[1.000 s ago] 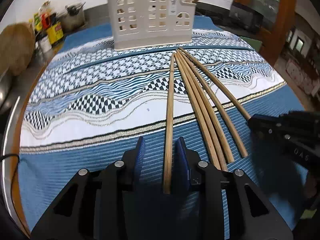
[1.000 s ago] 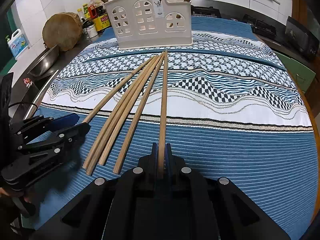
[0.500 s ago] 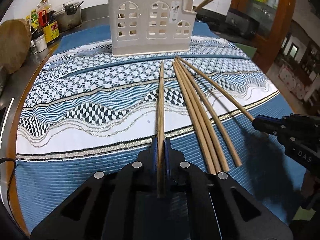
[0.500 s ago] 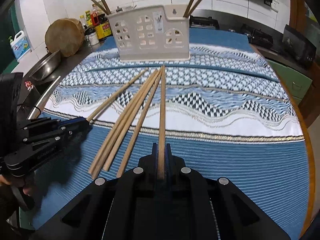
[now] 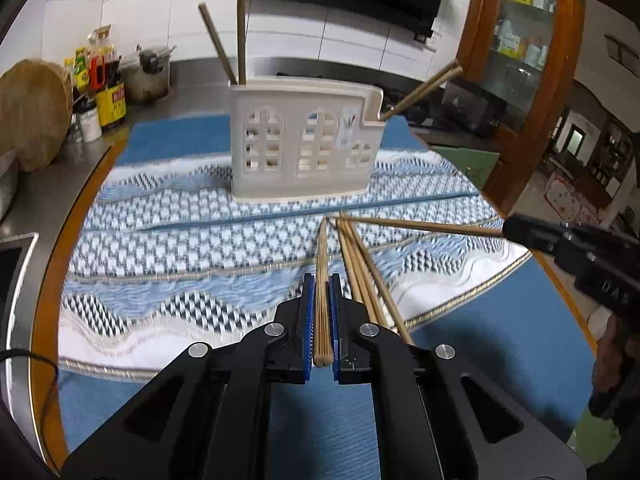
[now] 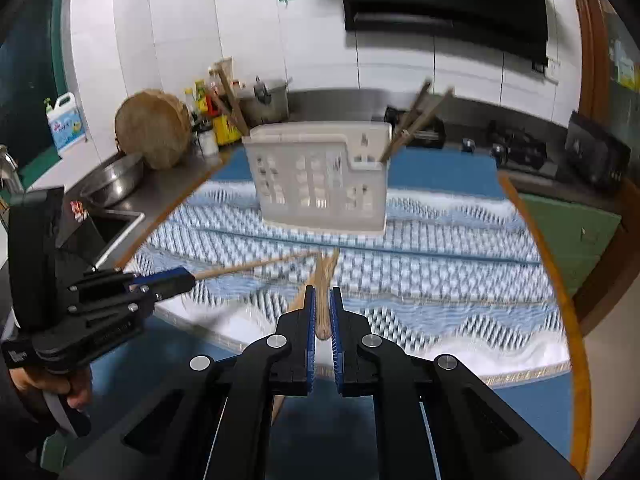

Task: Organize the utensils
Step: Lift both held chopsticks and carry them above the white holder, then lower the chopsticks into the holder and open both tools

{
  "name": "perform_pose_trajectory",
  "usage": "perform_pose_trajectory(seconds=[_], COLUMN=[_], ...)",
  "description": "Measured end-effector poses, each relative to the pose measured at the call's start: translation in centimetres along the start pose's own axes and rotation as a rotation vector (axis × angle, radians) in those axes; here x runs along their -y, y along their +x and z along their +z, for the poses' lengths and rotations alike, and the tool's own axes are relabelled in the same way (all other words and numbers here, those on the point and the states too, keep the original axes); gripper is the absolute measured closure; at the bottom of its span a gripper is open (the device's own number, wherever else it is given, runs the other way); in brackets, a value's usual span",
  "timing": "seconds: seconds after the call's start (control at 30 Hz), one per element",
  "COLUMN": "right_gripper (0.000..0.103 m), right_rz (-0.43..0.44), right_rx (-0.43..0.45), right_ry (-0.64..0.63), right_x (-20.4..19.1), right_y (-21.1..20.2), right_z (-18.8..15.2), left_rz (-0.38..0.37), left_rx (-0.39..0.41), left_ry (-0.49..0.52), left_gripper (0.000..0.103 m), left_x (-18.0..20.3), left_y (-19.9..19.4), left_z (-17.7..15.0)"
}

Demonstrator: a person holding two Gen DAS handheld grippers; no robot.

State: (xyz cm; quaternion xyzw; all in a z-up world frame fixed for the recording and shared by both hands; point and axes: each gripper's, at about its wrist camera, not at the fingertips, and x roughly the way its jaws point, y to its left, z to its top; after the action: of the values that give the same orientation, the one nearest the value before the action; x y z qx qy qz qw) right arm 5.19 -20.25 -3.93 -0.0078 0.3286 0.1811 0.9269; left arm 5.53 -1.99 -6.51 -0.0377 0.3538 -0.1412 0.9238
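My left gripper (image 5: pixel 321 280) is shut on a wooden chopstick (image 5: pixel 321 264) and holds it above the patterned cloth, pointing at the white holder (image 5: pixel 304 148). My right gripper (image 6: pixel 322 294) is shut on another chopstick (image 6: pixel 322 316), also lifted. Each gripper shows in the other's view, the right gripper (image 5: pixel 516 230) at the right edge and the left gripper (image 6: pixel 176 278) at the left, each with a chopstick sticking out. Several loose chopsticks (image 5: pixel 360 264) lie on the cloth. The holder (image 6: pixel 320 176) has chopsticks standing in both end compartments.
A blue and white patterned cloth (image 5: pixel 180 248) covers the round table. A wooden block (image 5: pixel 32 116), bottles (image 5: pixel 100 80) and a pot stand on the counter at back left. A metal bowl (image 6: pixel 112 184) and a sink are at the left. A wooden cabinet (image 5: pixel 532 60) stands at right.
Both grippers have risen from the cloth with their chopsticks and tilted up toward the holder. The left gripper shut on its chopstick a second ago.
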Motion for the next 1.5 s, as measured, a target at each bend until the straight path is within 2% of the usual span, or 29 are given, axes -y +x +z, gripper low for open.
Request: perform_pose_trajectory(seconds=[0.23,0.43,0.7,0.97,1.13,1.23,1.37,1.5], right_gripper=[0.096,0.096,0.096,0.096,0.096,0.096,0.096,0.096], right_rz=[0.017,0.055,0.051,0.014,0.007,0.011,0.012,0.009], right_rx=[0.072,0.119,0.186,0.279,0.26,0.231,0.194,0.16], right_ry=[-0.031,-0.048,-0.109,-0.179,-0.174,-0.165,-0.16,-0.154], right_x=[0.8,1.8,2.7,2.6,2.9,3.0,3.1,3.3], right_y=[-1.4,-2.7,-4.8,-6.4,-4.5,-2.9,-1.3,0.1], right_z=[4.3,8.9,14.7,19.4,20.3,20.1,19.5,19.2], left_rz=[-0.006,-0.021,-0.048,-0.048,0.018,0.066,0.089,0.078], left_rx=[0.053,0.09,0.148,0.3,0.4,0.42,0.386,0.322], left_ry=[-0.008,0.021,0.07,0.102,0.132,0.143,0.128,0.1], left_gripper=[0.097,0.097,0.098,0.098,0.098,0.098,0.098,0.097], left_x=[-0.9,-0.9,-0.4,0.1,0.7,0.7,0.0,-1.0], left_y=[-0.9,-1.5,-3.1,-6.8,-7.7,-6.8,-4.7,-2.2], left_z=[3.2,6.3,10.4,16.1,19.4,20.6,21.4,21.3])
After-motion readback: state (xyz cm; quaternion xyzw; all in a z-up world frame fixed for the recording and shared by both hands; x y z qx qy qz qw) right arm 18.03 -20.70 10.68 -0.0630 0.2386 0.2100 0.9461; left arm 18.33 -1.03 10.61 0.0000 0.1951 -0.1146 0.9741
